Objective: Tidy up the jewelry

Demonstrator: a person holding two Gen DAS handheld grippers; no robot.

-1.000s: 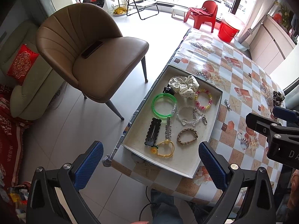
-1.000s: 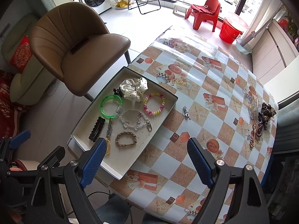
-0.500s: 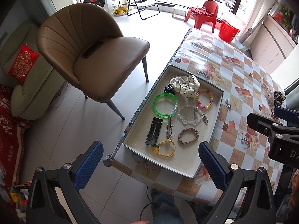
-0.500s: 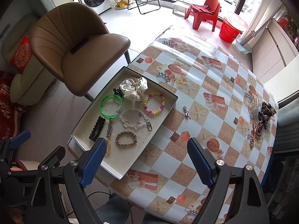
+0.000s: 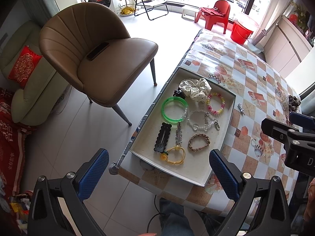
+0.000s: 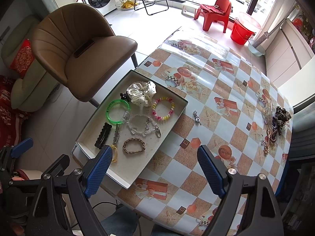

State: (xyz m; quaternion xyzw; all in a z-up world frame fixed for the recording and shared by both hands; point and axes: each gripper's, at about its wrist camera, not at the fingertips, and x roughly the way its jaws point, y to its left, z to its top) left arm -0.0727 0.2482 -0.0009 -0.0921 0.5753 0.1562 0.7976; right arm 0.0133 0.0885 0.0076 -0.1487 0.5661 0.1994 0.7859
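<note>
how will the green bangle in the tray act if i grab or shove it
The green bangle looks like a rigid plastic ring, so probably stiff and light. Lying flat on the tray, it would likely slide, not roll. Its glossy surface may slip between the fingers.

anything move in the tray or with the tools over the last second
Nothing visibly changed. Both tools, left tool and right tool, hang open and empty above the table, and the tray keeps the same pieces in the same places. The small silver charm and the pile of accessories lie untouched on the tablecloth.
</note>
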